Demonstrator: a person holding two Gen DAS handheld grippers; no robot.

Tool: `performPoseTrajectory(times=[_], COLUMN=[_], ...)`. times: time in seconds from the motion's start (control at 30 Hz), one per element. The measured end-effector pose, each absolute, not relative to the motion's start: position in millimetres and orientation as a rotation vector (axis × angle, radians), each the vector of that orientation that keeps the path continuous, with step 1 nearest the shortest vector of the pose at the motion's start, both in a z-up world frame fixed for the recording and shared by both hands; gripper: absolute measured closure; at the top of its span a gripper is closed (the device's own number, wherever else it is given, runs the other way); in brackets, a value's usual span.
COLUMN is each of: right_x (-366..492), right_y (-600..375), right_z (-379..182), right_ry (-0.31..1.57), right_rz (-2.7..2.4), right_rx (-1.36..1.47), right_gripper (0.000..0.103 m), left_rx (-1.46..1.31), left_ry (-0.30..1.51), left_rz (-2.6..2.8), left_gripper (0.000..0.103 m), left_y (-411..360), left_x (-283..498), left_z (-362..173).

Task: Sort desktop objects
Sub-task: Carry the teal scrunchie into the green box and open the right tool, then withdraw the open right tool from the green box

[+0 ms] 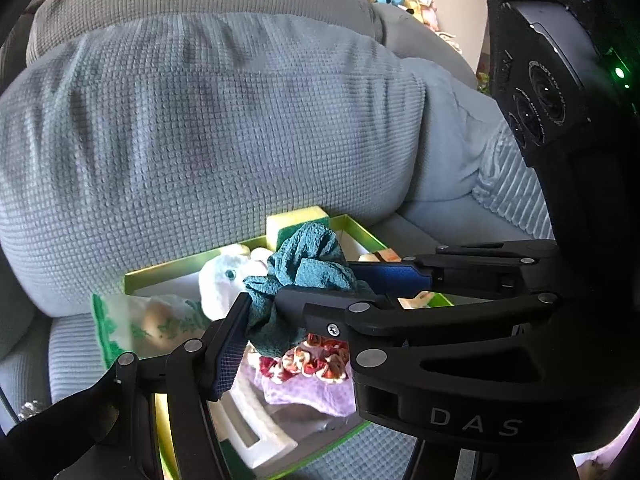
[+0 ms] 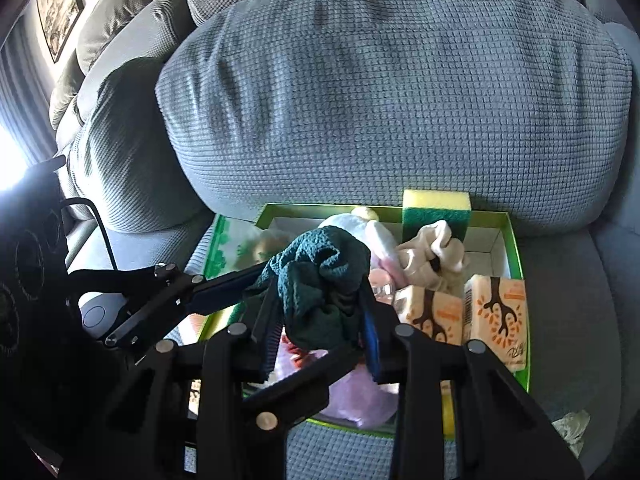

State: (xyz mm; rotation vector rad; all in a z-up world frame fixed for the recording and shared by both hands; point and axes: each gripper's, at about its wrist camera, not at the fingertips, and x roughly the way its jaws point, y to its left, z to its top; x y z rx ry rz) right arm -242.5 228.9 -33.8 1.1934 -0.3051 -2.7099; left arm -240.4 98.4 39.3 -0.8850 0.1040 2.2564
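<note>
A crumpled teal cloth (image 1: 308, 260) (image 2: 320, 280) hangs above an open green box (image 1: 160, 270) (image 2: 516, 248) on a grey sofa seat. My left gripper (image 1: 276, 320) (image 2: 248, 292) is shut on the cloth's lower left fold; only its left blue pad (image 1: 228, 352) shows, as the other gripper covers its right finger. My right gripper (image 1: 316, 280) (image 2: 318, 336) comes in from the right in the left wrist view and is shut on the same cloth, which bunches between its fingers. In the box lie a yellow-green sponge (image 2: 436, 208), a white plush (image 1: 224, 280), a beige sock (image 2: 432, 252) and two orange-printed packets (image 2: 496, 316).
A big grey cushion (image 1: 200, 140) (image 2: 380, 100) leans right behind the box. A green-printed plastic bag (image 1: 136, 320) lies at the box's left end. Inside it are also a red patterned scrunchie (image 1: 316, 360) and a lilac cloth (image 2: 360, 396). A crumpled wrapper (image 2: 572, 424) lies on the seat.
</note>
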Motion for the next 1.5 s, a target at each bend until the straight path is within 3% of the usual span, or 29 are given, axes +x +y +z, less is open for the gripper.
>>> performPoseTrajectory(times=[0.17,0.23,0.3,0.37,0.43,0.5,0.7,0.77,1.17,1.5], right_x=[-246.2,-246.8,-246.6,-244.3,-241.8,-240.9,-227.7,-220.7,-190.3,-172.5], right_y=[233.9,237.2,241.3,245.4,250.6,255.4,258.2,257.8,264.4,260.6], right_z=[-42.2,-44.1,-45.4,-43.9,-41.2,-40.9,-38.3,-37.9,-29.7,-24.5], right_ry=[-0.312,-0.328,-0.343,-0.346,-0.362,-0.366,-0.264,-0.245,-0.321,-0.337], right_rz=[-2.734,-2.742,-2.768,-2.812,-2.832,-2.859,-2.942,-2.956,-2.953,-2.950], right_rx=[1.225,1.234,1.248,1.247,1.242,1.259,1.285,1.281,1.239,1.236], right_gripper=[0.065,0.054,0.028,0.012,0.011,0.009,0.005,0.000,0.000,0.000], left_rx=[-0.939,-0.951,-0.961,-0.976,-0.992,-1.035,-1.114,-1.129,-1.129,-1.119], left_ry=[0.078,0.077,0.086,0.090,0.101,0.115,0.136,0.135,0.059,0.193], left_rz=[2.258,2.264,2.283,2.294,2.320,2.358,2.469,2.491,2.638,2.758], left_gripper=[0.039,0.039,0.038,0.038,0.035,0.025,0.021,0.021,0.021,0.021], left_y=[103.7,105.5,107.3,107.8,108.3,107.3,104.1,103.2,89.2,88.5], left_x=[-250.3,-251.1,-251.3,-250.3,-249.2,-247.8,-241.9,-237.6,-213.7,-195.0], left_z=[28.6,26.8,26.0,25.4,24.3,22.3,15.9,15.0,32.8,40.9])
